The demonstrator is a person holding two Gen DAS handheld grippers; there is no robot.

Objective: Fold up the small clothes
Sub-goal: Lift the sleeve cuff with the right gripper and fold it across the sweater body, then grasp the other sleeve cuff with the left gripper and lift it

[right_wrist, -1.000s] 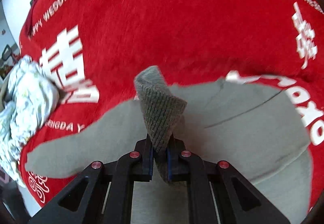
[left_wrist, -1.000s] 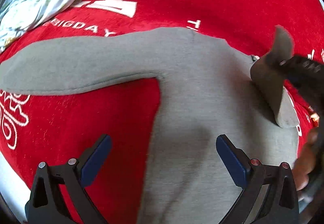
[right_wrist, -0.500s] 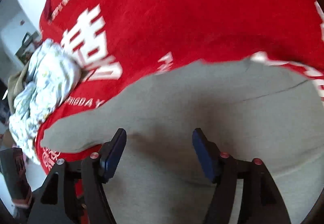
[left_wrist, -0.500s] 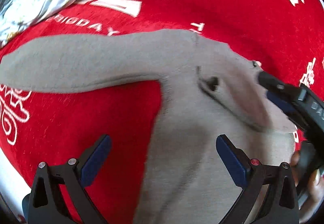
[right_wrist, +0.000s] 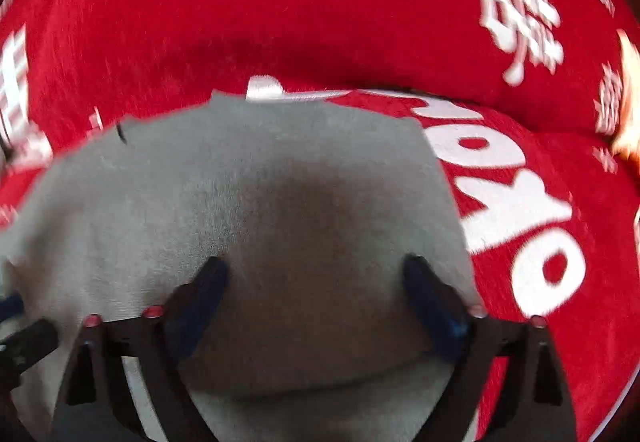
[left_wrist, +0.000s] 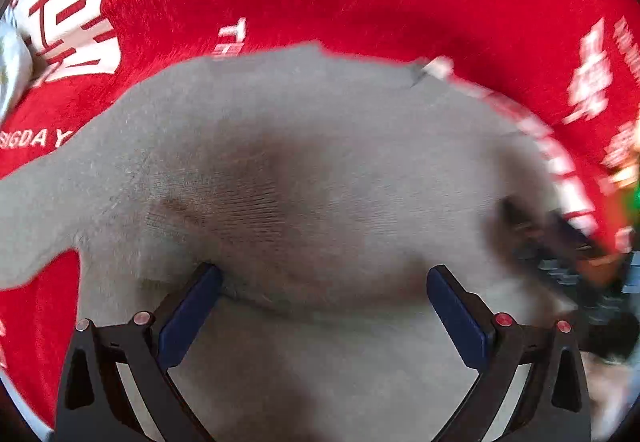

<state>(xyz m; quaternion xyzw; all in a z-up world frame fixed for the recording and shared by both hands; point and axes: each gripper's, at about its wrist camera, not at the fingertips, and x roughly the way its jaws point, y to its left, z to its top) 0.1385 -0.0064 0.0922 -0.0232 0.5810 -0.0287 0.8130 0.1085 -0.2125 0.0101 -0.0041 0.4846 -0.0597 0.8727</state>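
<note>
A small grey knit garment (left_wrist: 340, 162) lies spread on a red cloth, and one sleeve (left_wrist: 32, 210) stretches off to the left. My left gripper (left_wrist: 322, 298) hangs open just above the garment's body, with nothing between its blue pads. The right wrist view shows the same grey garment (right_wrist: 260, 182) under my right gripper (right_wrist: 316, 282). Its jaws are opening wide, and only flat fabric lies below them, none of it pinched. The right gripper (left_wrist: 560, 254) also shows as a dark blur at the garment's right edge in the left wrist view.
The red cloth (right_wrist: 280, 2) with white lettering covers the whole surface. A pale floral cloth (left_wrist: 10, 66) lies bunched at the far left. A small white tag (right_wrist: 262, 88) sits at the garment's far edge. The left gripper's black frame (right_wrist: 24, 338) shows at the left edge.
My right gripper let go of the grey sleeve end it held upright, and its jaws spread wide. Both grippers swept right across the garment. The picture is blurred from the motion.
</note>
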